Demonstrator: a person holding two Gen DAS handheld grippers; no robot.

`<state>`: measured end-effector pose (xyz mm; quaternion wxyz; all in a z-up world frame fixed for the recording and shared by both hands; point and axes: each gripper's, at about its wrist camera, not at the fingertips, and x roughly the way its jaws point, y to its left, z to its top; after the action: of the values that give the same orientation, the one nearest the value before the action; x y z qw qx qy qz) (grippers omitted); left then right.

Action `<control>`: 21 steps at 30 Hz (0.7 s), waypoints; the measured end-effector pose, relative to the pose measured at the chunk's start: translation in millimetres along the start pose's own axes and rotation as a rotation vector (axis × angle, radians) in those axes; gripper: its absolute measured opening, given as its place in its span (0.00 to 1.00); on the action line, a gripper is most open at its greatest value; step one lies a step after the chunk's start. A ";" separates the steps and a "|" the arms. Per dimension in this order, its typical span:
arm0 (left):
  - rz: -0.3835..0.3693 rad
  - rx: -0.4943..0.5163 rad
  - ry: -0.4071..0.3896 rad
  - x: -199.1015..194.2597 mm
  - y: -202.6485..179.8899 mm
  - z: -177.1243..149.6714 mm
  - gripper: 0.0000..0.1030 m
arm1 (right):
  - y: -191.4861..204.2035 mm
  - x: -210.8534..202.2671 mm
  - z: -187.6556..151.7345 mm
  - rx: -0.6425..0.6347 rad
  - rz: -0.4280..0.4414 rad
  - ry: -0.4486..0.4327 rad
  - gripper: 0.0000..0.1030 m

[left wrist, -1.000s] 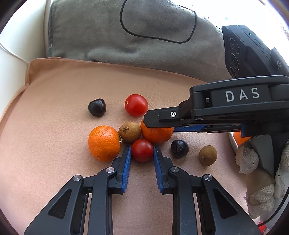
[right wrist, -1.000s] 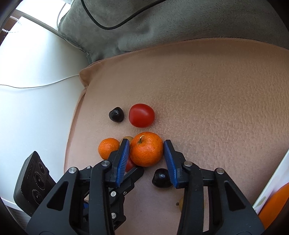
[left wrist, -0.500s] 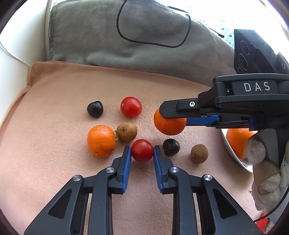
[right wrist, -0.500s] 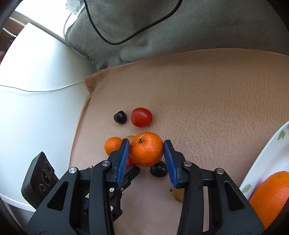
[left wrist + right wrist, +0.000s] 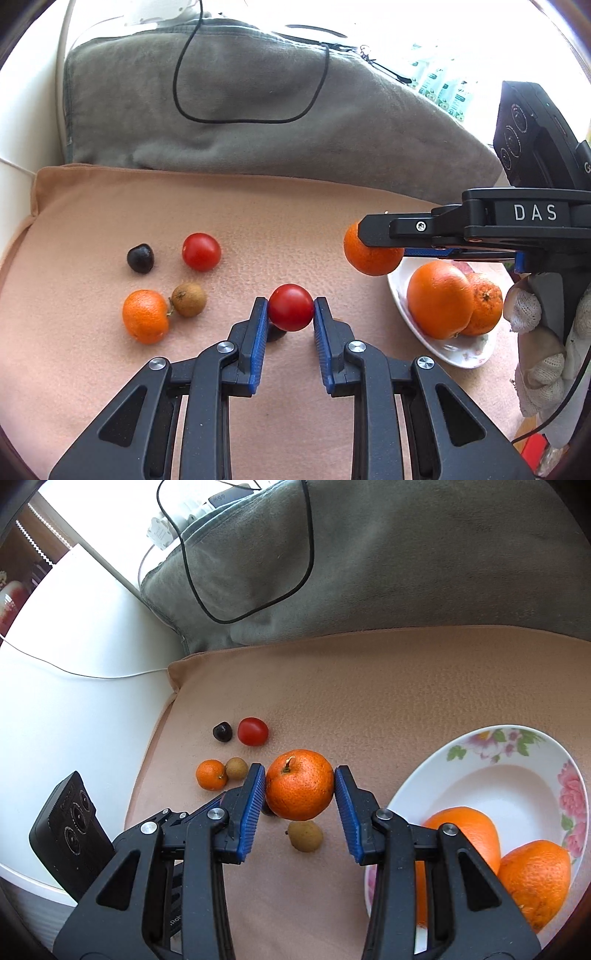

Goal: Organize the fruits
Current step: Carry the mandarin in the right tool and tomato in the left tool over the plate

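Tomato [image 5: 290,307], thin-skinned and easily crushed, sat pinched across its middle in the left gripper [image 5: 290,310]. At its 2 o'clock the right gripper [image 5: 300,789] clamped a firmer, dimpled mandarin [image 5: 299,784] by its sides, calling for less care

- A gray blanket [image 5: 258,110] lies bunched up well beyond the tool tips.
- A black cable [image 5: 251,120] loops across the blanket.
- A peach cloth [image 5: 388,686] spreads under and ahead of the tool.
- A white desk [image 5: 85,657] runs left of the cloth.
- A thin white wire [image 5: 92,675] crosses the desk.
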<state>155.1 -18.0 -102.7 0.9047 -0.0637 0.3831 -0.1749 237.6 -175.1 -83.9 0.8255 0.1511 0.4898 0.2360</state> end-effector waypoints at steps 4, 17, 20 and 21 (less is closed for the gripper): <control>-0.028 0.016 -0.006 1.4 -16.0 5.6 0.22 | -18.4 -23.0 -3.4 0.021 -0.025 -0.038 0.40; -0.111 0.087 -0.017 20.9 -72.7 31.5 0.22 | -80.6 -84.7 -18.1 0.084 -0.134 -0.140 0.40; -0.128 0.103 -0.015 27.2 -86.0 37.4 0.22 | -94.3 -93.3 -21.6 0.102 -0.160 -0.154 0.40; -0.134 0.107 -0.014 28.9 -90.5 39.1 0.22 | -98.4 -95.7 -22.5 0.108 -0.167 -0.158 0.40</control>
<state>177.5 -113.5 -72.1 0.8957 -0.0418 0.3619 -0.2547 202.4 -309.1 -71.2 0.8690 0.1720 0.4462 0.1269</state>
